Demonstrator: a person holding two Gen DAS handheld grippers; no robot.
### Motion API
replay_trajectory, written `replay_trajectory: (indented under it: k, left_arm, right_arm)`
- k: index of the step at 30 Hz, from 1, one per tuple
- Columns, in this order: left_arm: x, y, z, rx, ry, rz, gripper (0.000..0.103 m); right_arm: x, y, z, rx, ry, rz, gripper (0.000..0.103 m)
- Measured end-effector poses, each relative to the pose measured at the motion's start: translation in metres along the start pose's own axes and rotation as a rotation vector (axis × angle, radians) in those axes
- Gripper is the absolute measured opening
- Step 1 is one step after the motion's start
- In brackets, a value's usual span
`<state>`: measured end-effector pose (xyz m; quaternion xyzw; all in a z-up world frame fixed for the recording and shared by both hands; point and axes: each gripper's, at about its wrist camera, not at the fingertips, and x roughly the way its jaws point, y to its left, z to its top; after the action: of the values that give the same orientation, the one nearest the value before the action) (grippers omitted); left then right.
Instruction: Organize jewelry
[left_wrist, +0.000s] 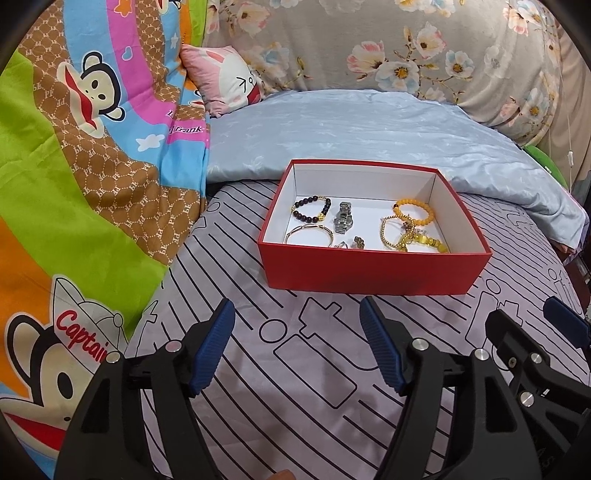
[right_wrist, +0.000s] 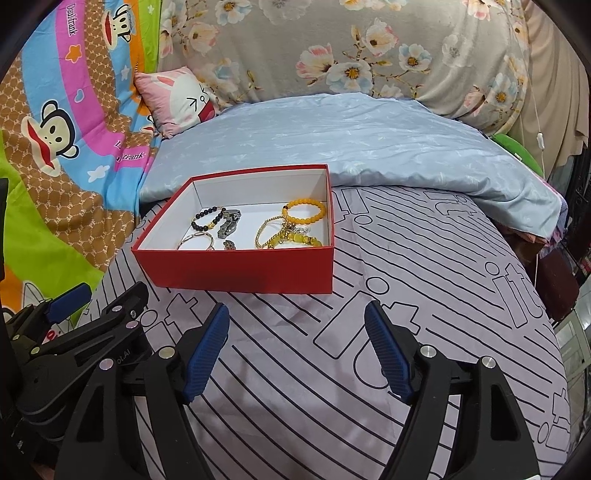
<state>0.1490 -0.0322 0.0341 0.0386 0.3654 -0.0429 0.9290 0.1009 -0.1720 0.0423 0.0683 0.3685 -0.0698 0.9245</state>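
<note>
A red open box (left_wrist: 373, 269) (right_wrist: 236, 271) with a white inside stands on the bed. In it lie a dark bead bracelet (left_wrist: 310, 210) (right_wrist: 207, 218), a metal watch (left_wrist: 343, 218) (right_wrist: 229, 223), a thin gold bangle (left_wrist: 308, 234) (right_wrist: 195, 242), a yellow bead bracelet (left_wrist: 413, 212) (right_wrist: 304, 210), small rings (left_wrist: 349, 243) and a tangle of gold and yellow chains (left_wrist: 410, 236) (right_wrist: 288, 236). My left gripper (left_wrist: 297, 347) is open and empty, short of the box. My right gripper (right_wrist: 297, 350) is open and empty, also short of it, and shows at the right of the left wrist view (left_wrist: 532, 332).
The bed sheet (right_wrist: 424, 295) is lilac with black lines. A folded light blue quilt (left_wrist: 369, 125) lies behind the box. A cartoon monkey blanket (left_wrist: 92, 166) rises on the left, with a pink pillow (left_wrist: 225, 79) and floral bedding (left_wrist: 406, 44) at the back.
</note>
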Motion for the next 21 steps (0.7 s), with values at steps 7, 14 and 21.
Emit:
replay_trajectory:
  k: [7, 14, 21]
  left_arm:
    - [-0.0002, -0.001, 0.0002, 0.005, -0.001, 0.005, 0.068]
    - [-0.0005, -0.0011, 0.0008, 0.005, 0.005, 0.007, 0.068]
    - [-0.0002, -0.001, 0.0007, 0.006, 0.005, 0.006, 0.068]
  right_arm:
    - [-0.0005, 0.0, -0.0005, 0.001, 0.001, 0.0, 0.074]
    - [-0.0004, -0.0002, -0.0004, 0.002, 0.003, 0.002, 0.074]
    - [-0.0002, -0.0001, -0.0005, 0.001, 0.002, 0.002, 0.075]
